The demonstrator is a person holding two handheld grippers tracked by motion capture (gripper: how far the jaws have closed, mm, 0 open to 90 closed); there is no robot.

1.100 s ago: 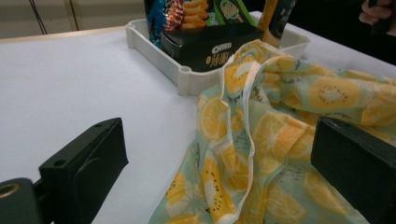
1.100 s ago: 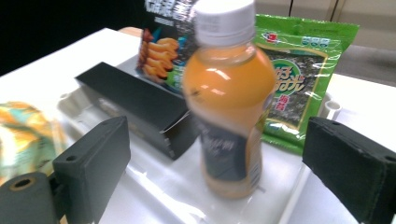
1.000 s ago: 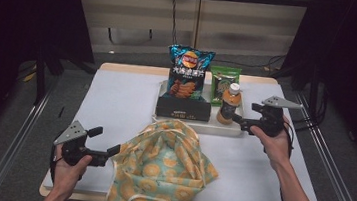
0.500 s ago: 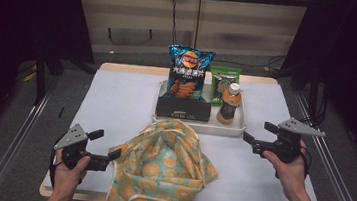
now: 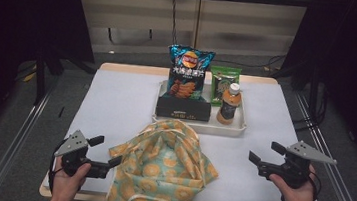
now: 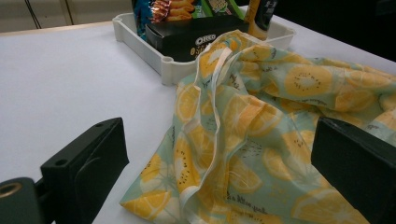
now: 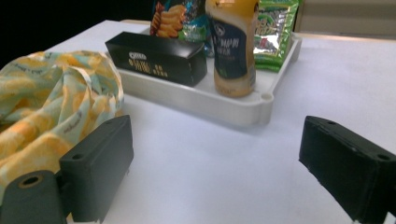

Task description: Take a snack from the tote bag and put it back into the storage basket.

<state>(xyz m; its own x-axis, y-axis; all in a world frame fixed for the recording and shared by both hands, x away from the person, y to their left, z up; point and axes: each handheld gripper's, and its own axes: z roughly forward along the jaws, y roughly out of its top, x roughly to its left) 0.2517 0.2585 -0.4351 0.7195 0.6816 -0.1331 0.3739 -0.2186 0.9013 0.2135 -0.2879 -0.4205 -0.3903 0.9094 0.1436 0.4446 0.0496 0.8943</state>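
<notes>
Packing not begun: your left tongs (image 5: 108, 152) gape at the fruit-print bag (image 5: 161, 171), right tongs (image 5: 262, 156) wide and empty, snacks in the far tray (image 5: 199, 126).

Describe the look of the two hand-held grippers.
The left hand-held gripper and the right hand-held gripper are matte black with two blocky jaws, each topped by a grey three-cornered plate. Black cables trail from them. Bare hands and forearms, no sleeves visible.
</notes>
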